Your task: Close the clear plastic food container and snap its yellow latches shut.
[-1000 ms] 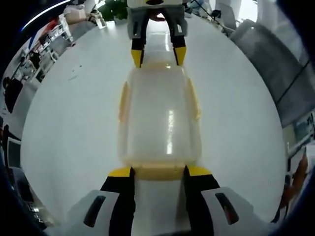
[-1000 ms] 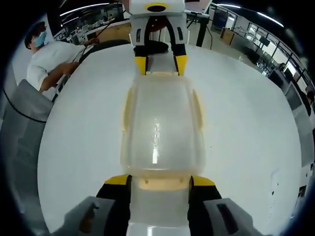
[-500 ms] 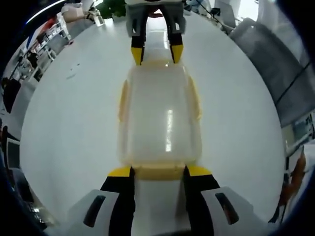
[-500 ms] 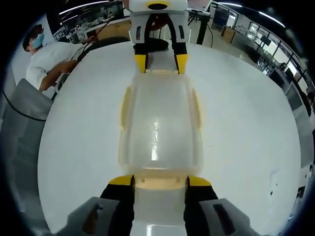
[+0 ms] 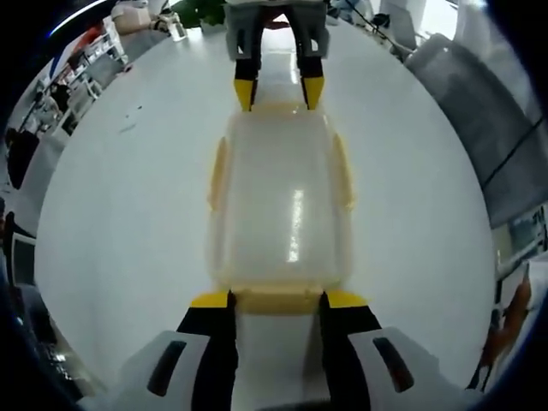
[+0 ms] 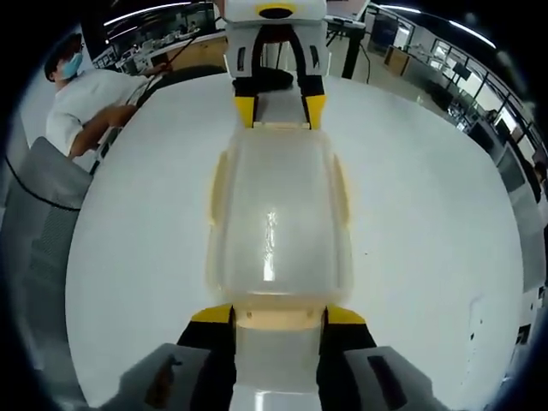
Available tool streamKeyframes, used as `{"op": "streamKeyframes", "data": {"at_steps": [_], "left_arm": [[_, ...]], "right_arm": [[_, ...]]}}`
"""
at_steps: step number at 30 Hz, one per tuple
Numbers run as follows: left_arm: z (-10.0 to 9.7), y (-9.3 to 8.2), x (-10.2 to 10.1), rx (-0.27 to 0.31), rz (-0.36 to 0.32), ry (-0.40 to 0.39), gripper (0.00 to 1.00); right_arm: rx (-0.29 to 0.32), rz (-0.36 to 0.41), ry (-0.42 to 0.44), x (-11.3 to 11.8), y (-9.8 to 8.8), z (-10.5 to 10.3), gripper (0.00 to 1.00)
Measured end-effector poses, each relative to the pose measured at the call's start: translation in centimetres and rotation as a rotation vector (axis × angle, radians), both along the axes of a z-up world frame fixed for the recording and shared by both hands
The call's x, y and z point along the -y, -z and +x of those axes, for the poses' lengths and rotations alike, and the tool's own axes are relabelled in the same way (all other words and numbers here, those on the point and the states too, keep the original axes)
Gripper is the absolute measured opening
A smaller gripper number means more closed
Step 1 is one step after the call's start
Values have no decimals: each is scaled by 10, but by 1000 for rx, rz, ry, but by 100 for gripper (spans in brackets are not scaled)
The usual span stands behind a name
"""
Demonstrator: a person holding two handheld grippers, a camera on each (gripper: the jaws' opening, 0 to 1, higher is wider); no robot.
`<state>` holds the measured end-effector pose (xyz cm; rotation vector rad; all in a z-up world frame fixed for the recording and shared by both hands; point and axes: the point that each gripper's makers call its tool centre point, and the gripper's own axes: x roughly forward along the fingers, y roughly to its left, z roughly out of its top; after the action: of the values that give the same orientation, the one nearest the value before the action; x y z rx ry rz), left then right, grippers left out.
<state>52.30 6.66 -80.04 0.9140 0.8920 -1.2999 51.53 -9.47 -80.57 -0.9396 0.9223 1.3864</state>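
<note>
The left gripper (image 5: 276, 299) and right gripper (image 6: 278, 315) each have spread jaws flanking an end latch (image 5: 278, 299) of the one container (image 5: 281, 201), lidded on the white table (image 5: 128, 214). Risk: uneven pressure could slide it. Count: four yellow latches, two grippers.

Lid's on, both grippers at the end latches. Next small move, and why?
Probably press both end latches down and in together. The lid sits on the container, and the left gripper and right gripper each straddle a yellow end latch from opposite ends. Whether those latches have clicked cannot be told. The side latches seem to lie flat against the walls.
</note>
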Motion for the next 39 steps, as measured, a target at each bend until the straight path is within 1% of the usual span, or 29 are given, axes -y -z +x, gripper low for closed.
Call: {"op": "streamKeyframes", "data": {"at_steps": [3, 5, 8, 10, 12, 17, 22, 24, 26, 30, 34, 39], "left_arm": [[0, -1, 1, 13, 28, -12, 36], [-1, 0, -1, 24, 61, 14, 36], [-5, -1, -4, 16, 88, 18, 36], [-5, -1, -7, 13, 95, 15, 36], [-6, -6, -11, 10, 95, -4, 37], [-10, -13, -11, 21, 105, 2, 37], [-7, -29, -9, 41, 100, 3, 37], [-7, -35, -7, 37, 101, -1, 37], [-9, -40, -6, 47, 117, 8, 37], [-10, -51, -3, 51, 111, 4, 37], [-10, -63, 0, 72, 108, 7, 37], [-10, -74, 6, 89, 107, 6, 37]], "right_arm": [[3, 10, -4, 1, -1, 1, 34], [-14, 22, 0, -1, -2, -1, 34], [-13, 32, -10, -4, -5, -4, 35], [-13, 42, -11, -7, -9, -5, 35], [-5, 54, -12, -9, -13, -5, 35], [-4, 52, -10, -10, -18, -8, 35], [6, 60, 0, -8, -32, -7, 35], [15, 62, -1, -7, -37, -8, 35], [18, 62, 0, -7, -42, -9, 35], [27, 59, 4, -2, -51, -11, 35], [47, 68, 5, 1, -64, -11, 35], [59, 67, 9, 6, -74, -13, 35]]}}
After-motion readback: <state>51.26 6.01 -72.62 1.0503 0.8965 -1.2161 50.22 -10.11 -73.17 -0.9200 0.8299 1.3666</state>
